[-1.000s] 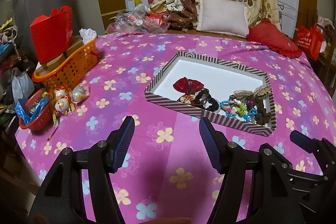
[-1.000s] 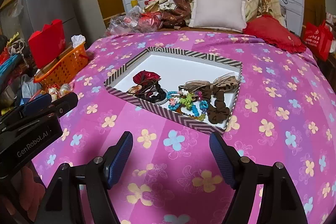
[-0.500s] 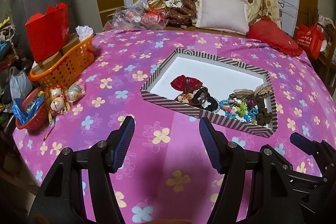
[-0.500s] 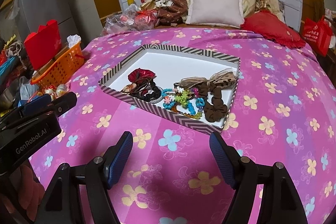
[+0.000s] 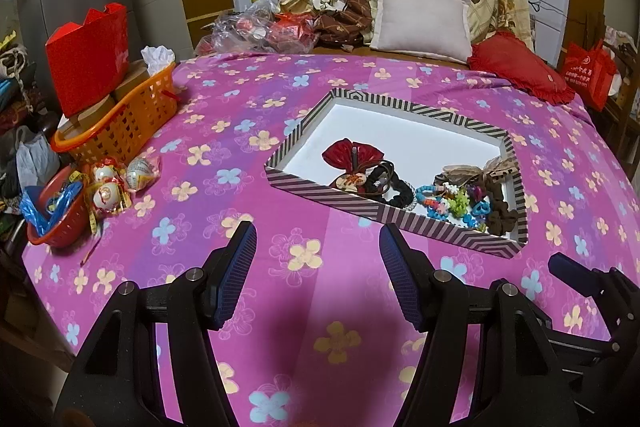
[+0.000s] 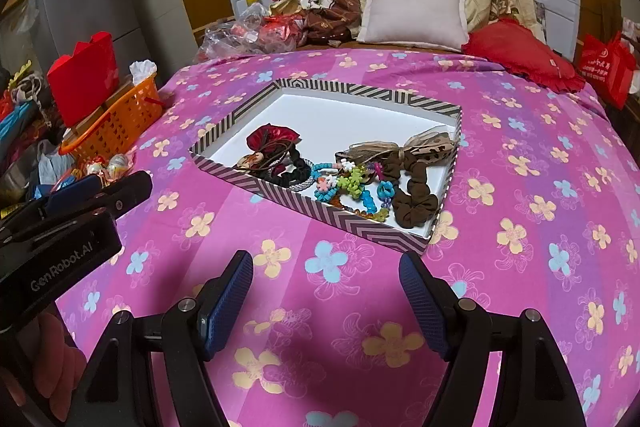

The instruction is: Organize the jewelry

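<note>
Both tools hover low over the flowered bedspread [image 6: 520, 187], short of the striped tray [image 6: 332, 213] that holds the jewelry. The left gripper [image 5: 318, 279] has its fingers spread wide with nothing between them, and the right gripper [image 6: 326, 297] is likewise wide open and empty.

All the pieces in sight lie inside the tray, crowded along its near edge while the far half shows bare white. From left to right there is a red bow [image 6: 272, 137], a black hair tie [image 6: 294, 169], a tangle of bright beaded bracelets [image 6: 352, 187], a brown scrunchie [image 6: 414, 205] and a sheer ribbon bow [image 6: 404, 145] against the right wall. Several overlap, and how far the bracelets are knotted into one another is hard to make out.

This layout fits either pieces gathered into the tray and finished, or a heap waiting to be spread and sorted across the free white floor.

If sorting goes on, care matters more than speed. An outlying piece such as the scrunchie should come away cleaner than the middle of the tangle. Fingers should come down over the tray wall rather than into it, close on one item only, and lift slowly so a snagged neighbour shows itself. The light tray may slide on cloth, so the other tool could steady its rim.
</note>
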{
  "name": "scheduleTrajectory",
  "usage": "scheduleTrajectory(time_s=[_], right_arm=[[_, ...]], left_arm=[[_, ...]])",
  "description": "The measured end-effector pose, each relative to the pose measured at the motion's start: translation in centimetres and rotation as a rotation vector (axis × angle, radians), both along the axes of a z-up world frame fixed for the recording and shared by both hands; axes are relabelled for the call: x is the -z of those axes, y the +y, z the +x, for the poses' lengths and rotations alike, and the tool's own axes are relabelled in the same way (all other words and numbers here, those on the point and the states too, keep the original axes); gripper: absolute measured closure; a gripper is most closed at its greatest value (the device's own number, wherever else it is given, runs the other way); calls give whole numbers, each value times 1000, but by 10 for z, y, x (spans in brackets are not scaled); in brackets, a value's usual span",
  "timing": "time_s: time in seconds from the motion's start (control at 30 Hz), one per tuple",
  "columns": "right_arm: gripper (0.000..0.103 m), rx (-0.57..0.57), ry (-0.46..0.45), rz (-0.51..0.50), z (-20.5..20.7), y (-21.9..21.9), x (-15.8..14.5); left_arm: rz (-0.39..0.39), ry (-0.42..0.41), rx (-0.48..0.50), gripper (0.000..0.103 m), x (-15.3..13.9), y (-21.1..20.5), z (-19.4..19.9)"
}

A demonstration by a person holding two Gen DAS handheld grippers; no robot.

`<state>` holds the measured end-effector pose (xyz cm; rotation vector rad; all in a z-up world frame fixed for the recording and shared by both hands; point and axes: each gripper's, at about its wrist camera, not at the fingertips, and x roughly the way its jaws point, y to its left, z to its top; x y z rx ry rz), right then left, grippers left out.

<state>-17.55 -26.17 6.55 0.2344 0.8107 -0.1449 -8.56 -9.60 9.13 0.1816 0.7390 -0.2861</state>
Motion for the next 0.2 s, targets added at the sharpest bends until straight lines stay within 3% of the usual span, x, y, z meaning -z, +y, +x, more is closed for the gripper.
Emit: scheduleTrajectory(time_s=[0.2], right_arm=[[30,6,7,-9,-5,-2,3]], left_arm=[[-5,15,-5,39,4,3,-1]])
